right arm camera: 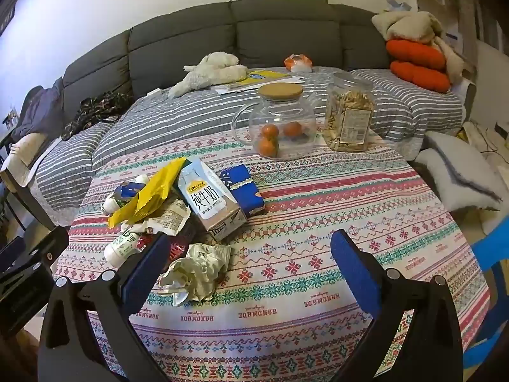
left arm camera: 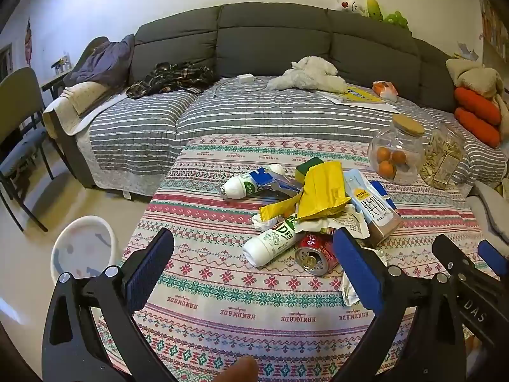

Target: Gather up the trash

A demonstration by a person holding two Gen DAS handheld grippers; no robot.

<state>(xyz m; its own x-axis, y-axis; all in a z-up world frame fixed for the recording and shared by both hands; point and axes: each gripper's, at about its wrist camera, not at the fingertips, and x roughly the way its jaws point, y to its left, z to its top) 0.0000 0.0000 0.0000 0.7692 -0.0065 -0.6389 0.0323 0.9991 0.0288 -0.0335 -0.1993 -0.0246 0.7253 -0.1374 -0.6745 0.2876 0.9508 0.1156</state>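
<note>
A heap of trash lies on the patterned tablecloth [left arm camera: 241, 312]: a yellow wrapper [left arm camera: 321, 191], a milk carton [left arm camera: 372, 207], two white bottles [left arm camera: 273, 243] [left arm camera: 238, 186], a red can [left arm camera: 316, 254] on its side and crumpled paper [right arm camera: 197, 270]. My left gripper [left arm camera: 254, 254] hovers open just short of the near bottle and can, nothing between its fingers. My right gripper [right arm camera: 251, 254] is open too, with the crumpled paper by its left finger [right arm camera: 146, 267]. In the right wrist view the carton [right arm camera: 210, 200] leans on a blue box [right arm camera: 243, 189].
A white bin [left arm camera: 84, 248] stands on the floor left of the table. A glass jar of oranges [right arm camera: 276, 127] and a snack jar [right arm camera: 348, 117] stand at the table's far side. Behind is a grey sofa [left arm camera: 273, 38] with clothes and plush toys. A chair [left arm camera: 19, 121] is at far left.
</note>
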